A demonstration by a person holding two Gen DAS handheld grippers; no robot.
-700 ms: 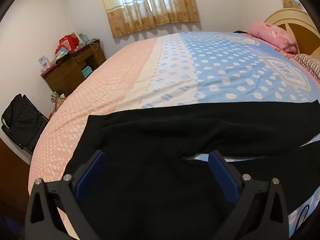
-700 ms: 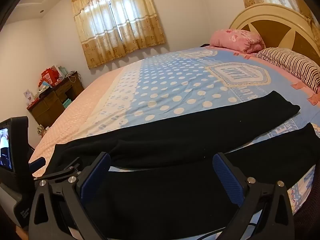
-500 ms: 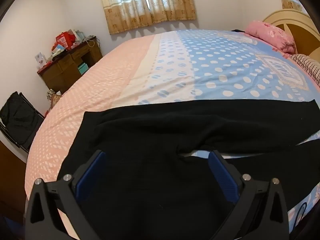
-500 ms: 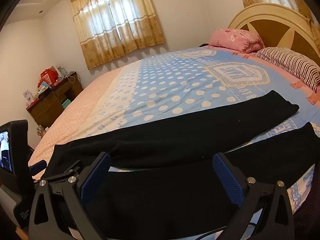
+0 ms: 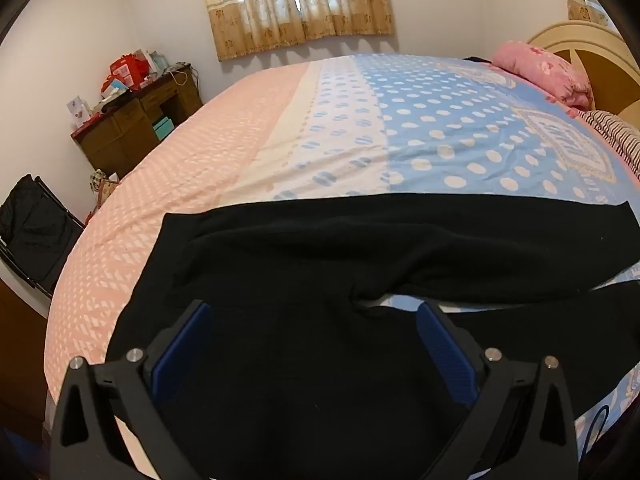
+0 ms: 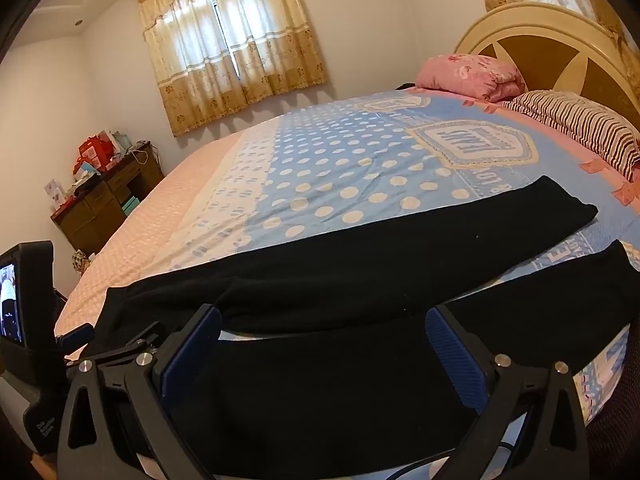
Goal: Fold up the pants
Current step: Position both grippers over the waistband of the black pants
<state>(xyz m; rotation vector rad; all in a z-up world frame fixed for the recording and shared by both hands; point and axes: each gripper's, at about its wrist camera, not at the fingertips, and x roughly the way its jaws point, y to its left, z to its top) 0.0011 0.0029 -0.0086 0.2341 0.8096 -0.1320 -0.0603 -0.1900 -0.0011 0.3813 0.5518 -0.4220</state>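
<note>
Across the bed (image 5: 248, 148), the black pants (image 5: 360, 248) lie flat near the front edge, legs stretched apart toward the headboard side, so no fold looks made yet; every fold remains. Left tongs (image 5: 312, 344) and right tongs (image 6: 322, 344) hover spread wide above the cloth, pinching nothing. No containers hold anything relevant.

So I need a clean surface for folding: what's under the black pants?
The black pants lie on the patterned bedspread, visible between the legs. Anything directly beneath the fabric is covered.
</note>
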